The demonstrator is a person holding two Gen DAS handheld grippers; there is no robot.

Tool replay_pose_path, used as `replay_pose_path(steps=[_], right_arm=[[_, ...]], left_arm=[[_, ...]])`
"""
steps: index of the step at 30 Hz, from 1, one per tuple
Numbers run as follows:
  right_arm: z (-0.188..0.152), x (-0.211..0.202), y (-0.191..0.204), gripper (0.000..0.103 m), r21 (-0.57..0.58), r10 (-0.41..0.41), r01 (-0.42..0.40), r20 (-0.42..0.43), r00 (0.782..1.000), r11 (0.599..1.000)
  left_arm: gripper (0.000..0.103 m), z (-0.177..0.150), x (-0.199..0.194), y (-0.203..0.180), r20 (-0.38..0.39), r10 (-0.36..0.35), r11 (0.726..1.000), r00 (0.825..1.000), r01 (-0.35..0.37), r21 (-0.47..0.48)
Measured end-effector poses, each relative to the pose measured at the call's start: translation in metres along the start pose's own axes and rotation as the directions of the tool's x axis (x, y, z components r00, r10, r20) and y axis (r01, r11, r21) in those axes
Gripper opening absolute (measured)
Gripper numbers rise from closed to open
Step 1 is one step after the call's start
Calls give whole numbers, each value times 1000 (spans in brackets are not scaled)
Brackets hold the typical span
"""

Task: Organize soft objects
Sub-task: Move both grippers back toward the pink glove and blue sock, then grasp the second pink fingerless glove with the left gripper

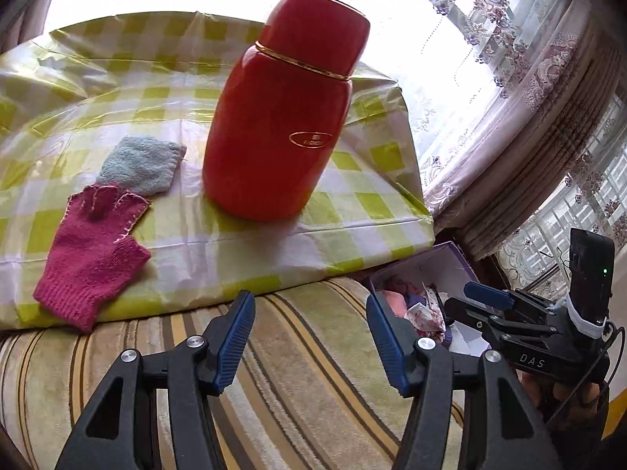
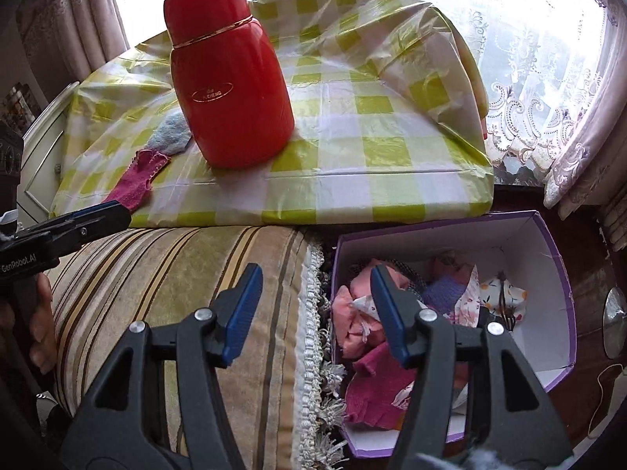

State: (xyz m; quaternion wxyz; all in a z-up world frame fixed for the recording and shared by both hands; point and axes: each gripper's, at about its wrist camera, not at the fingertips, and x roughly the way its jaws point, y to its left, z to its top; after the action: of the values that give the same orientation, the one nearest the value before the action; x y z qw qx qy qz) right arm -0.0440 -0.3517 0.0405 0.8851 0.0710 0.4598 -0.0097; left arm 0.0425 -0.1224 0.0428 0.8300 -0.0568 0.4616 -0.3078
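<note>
A magenta knit glove (image 1: 94, 250) lies flat at the near left edge of the green-checked cloth (image 1: 243, 243). A light blue fluffy cloth (image 1: 141, 164) touches its fingertips just behind. My left gripper (image 1: 309, 337) hovers open and empty over a striped cushion (image 1: 298, 391), in front and to the right of the glove. My right gripper (image 2: 315, 313) is open and empty too, over the cushion's fringed edge beside a purple box (image 2: 450, 239). The box holds several pink, magenta and floral soft pieces (image 2: 364, 321). From the right wrist, the glove (image 2: 137, 184) and blue cloth (image 2: 168, 133) show far left.
A tall red flask (image 1: 278, 117) stands upright on the checked cloth just right of the blue cloth, also seen as the flask (image 2: 231, 94). The right gripper (image 1: 490, 297) shows over the box (image 1: 443, 262). Lace curtains (image 2: 548, 98) hang behind and to the right.
</note>
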Motion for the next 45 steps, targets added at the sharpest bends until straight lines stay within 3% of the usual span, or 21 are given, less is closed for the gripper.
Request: replay_pose_path(steps=[7,10,12,16,24,33,37,43,45], right_arm=[[5,16,29,63,-47,43,-44,-29,999,998],[9,23,39,64,-59,52,-54,-41,998,997],[12,28,45,65,-71,56,-60,-47,997,996],[18,36,58,67,-87,61,-66,-56,997,994],[31,52,78,67,-119,68,-77,-81,994,990],[41,70,102,67,-154,82,-97,-106,991,983],[46,79,112,67,-168,88,-107,-116,989,980],[54,91,128,67,-185,94,-116,-123,988,976],[58,96,133,67,-187,96,-119,-125,987,975]], left_arm=[[60,-3,-13,65,-45,142,986,989,-145,-79],[63,-5,-15,87,-71,193,976,979,-199,-92],[69,-5,-15,100,-91,214,969,973,-223,-103],[70,-1,-11,123,-130,278,948,952,-294,-120],[82,10,4,147,-179,328,937,928,-343,-63],[83,19,32,158,-250,363,929,898,-368,27],[84,24,40,160,-248,351,936,903,-349,56],[70,28,40,157,-223,342,940,913,-331,84],[54,27,39,150,-213,344,939,915,-330,99]])
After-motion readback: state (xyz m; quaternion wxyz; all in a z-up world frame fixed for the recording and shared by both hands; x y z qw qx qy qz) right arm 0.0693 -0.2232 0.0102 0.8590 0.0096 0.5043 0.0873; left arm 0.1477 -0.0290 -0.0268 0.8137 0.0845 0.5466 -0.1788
